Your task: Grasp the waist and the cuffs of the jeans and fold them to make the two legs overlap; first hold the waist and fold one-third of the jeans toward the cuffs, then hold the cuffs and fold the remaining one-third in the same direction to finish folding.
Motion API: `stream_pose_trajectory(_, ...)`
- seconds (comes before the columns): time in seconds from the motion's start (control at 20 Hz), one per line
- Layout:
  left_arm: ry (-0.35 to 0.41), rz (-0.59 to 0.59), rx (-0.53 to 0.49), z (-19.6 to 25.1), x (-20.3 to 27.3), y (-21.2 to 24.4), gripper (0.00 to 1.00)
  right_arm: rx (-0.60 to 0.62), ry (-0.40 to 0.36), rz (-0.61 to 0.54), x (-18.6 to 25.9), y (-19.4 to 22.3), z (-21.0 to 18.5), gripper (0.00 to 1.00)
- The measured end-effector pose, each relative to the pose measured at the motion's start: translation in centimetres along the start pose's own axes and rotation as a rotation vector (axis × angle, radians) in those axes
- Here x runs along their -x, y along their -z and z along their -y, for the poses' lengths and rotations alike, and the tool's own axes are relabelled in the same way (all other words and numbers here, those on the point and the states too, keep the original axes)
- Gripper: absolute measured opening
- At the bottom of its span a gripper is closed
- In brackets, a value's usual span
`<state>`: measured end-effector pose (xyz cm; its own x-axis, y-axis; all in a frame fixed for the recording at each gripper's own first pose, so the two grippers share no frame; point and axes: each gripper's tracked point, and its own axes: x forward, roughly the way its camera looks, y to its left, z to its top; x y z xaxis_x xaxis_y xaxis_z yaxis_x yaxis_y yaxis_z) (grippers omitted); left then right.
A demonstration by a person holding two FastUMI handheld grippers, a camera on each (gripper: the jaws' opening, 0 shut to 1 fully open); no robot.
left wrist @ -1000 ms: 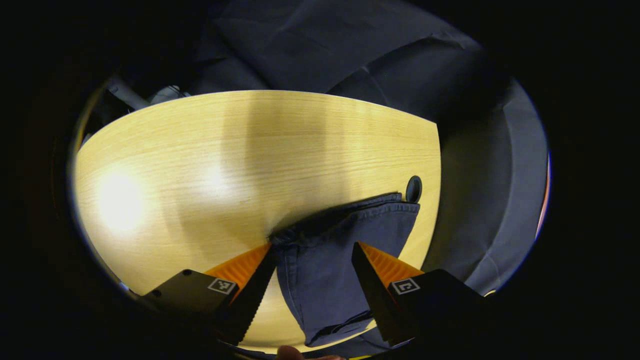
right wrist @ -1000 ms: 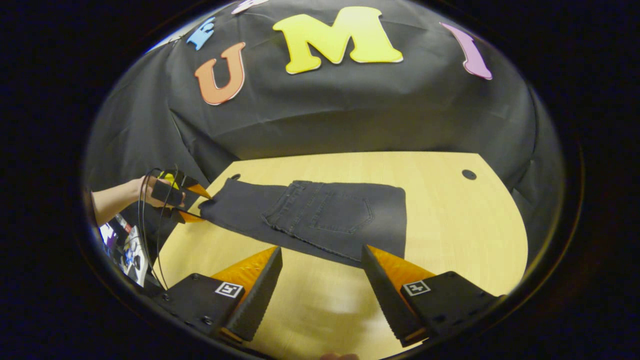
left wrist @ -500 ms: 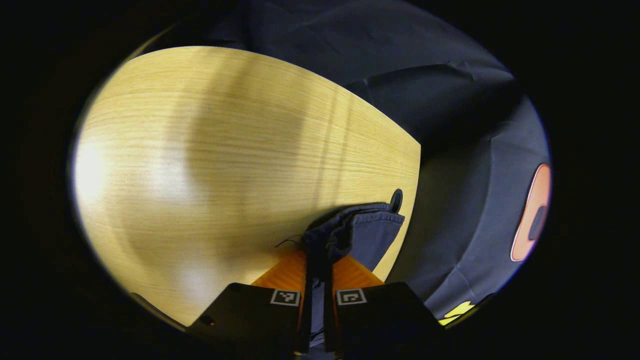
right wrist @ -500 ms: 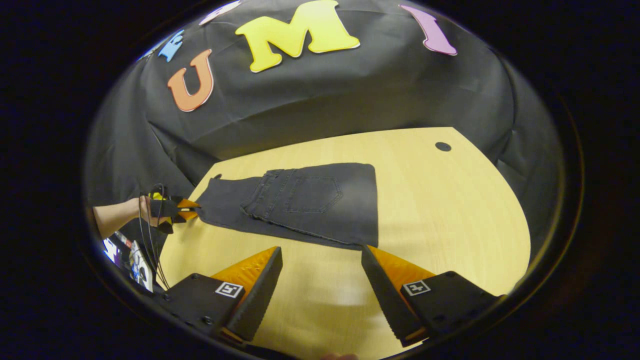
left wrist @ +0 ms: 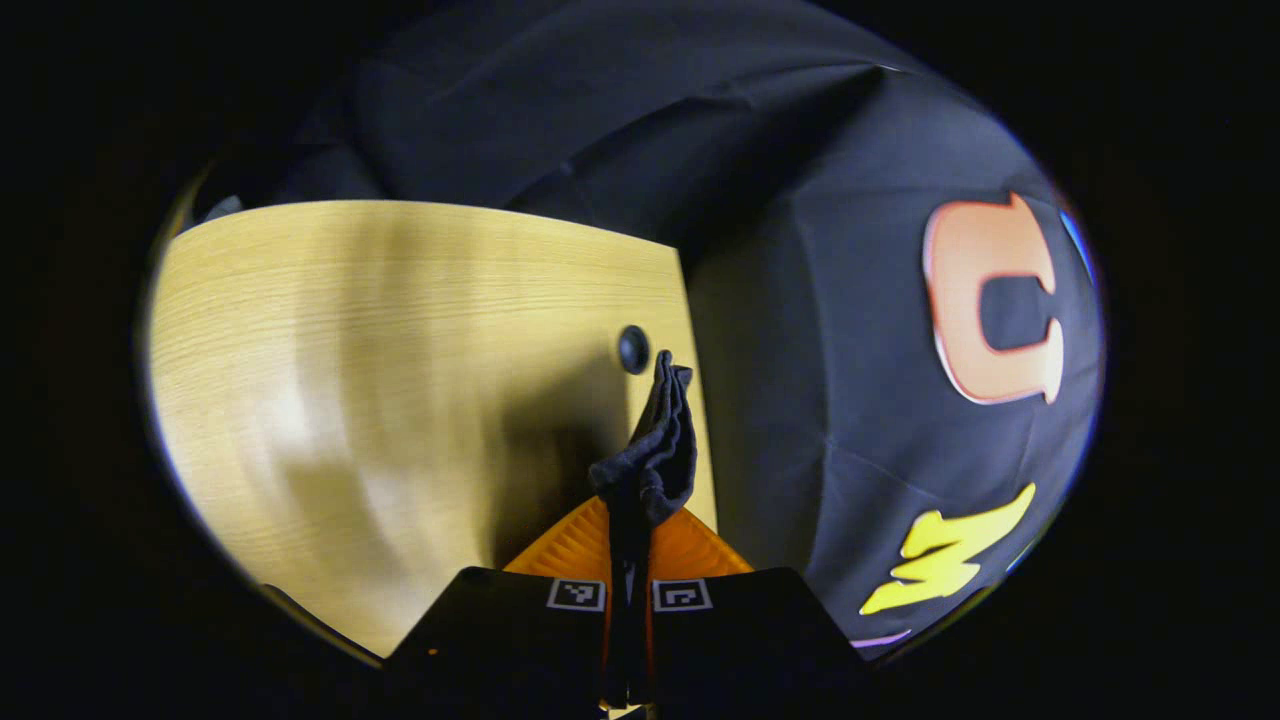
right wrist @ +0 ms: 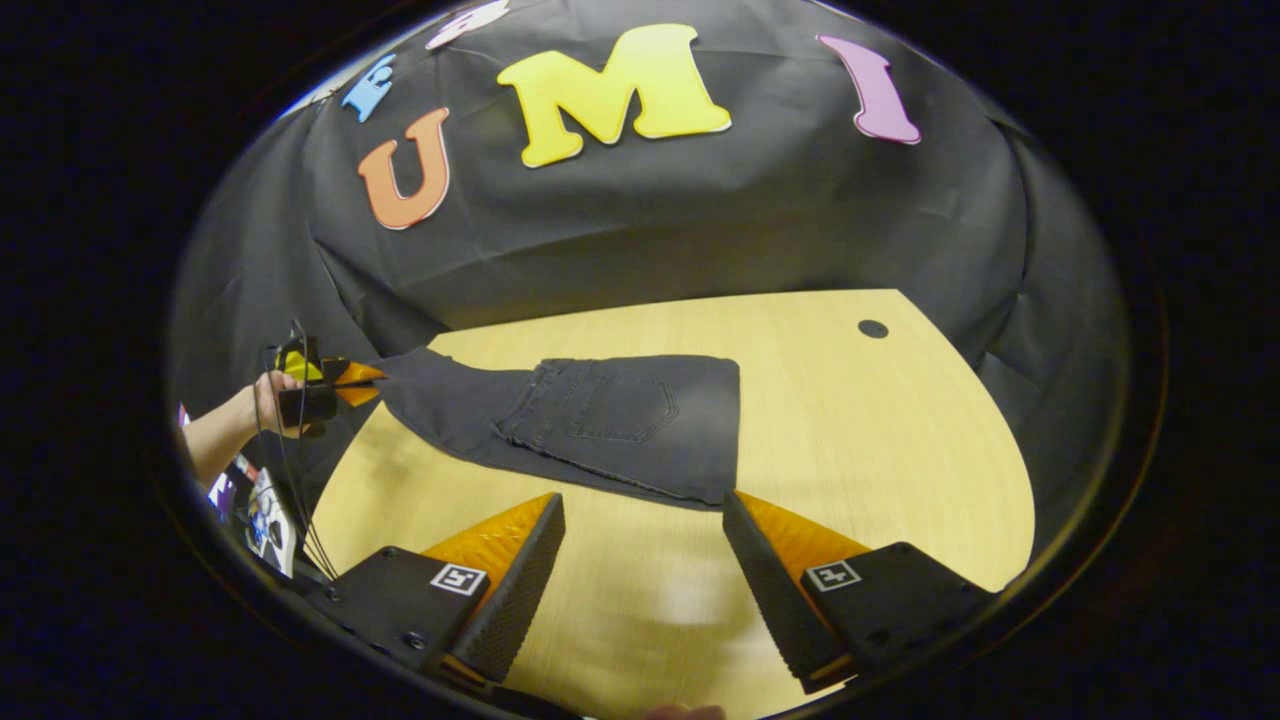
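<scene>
Jeans [right wrist: 610, 420] lie on table [right wrist: 900, 440], waist third already folded over. Left gripper [left wrist: 628, 560] clamps cuffs [left wrist: 655, 440], lifted off table; last fold pending. Right gripper [right wrist: 640, 570] spread, holding nothing.

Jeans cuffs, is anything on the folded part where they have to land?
Nothing visible. The left hand-held gripper pinches the cuffs, and the folded part of the jeans lies bare on the table. The right hand-held gripper hangs open beside it.

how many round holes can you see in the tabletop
2: one round hole near the tabletop's far right corner, one round hole near the far-left edge, beside the lifted jeans cuff. The jeans may hide others.
</scene>
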<state>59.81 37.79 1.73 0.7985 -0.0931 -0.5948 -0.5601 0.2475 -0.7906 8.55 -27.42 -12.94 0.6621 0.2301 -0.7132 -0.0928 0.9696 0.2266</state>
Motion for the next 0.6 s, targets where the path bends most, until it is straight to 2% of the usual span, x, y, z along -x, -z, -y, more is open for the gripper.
stream_pose_trajectory(0.2,0.108,0.023,-0.324,6.9,3.6,4.8,0.04,0.024,0.002,0.046,2.7,-0.4,0.5,0.99)
stream_pose_trajectory(0.25,0.139,0.023,-0.41,8.8,4.4,6.5,0.04,0.023,0.01,0.06,3.4,-0.7,1.0,0.96)
stream_pose_trajectory(0.3,0.173,0.015,-0.495,10.6,5.1,8.4,0.04,0.018,0.016,0.076,4.1,-0.8,1.5,1.0)
stream_pose_trajectory(0.5,0.296,-0.042,-0.777,16.2,6.1,18.5,0.03,-0.004,0.06,0.135,6.8,-1.4,4.3,0.99)
stream_pose_trajectory(0.55,0.318,-0.065,-0.829,16.4,5.9,21.2,0.03,-0.014,0.073,0.141,7.5,-1.3,5.2,1.0)
stream_pose_trajectory(0.6,0.331,-0.101,-0.864,16.4,4.8,23.9,0.03,-0.023,0.091,0.145,8.1,-1.0,6.1,0.95)
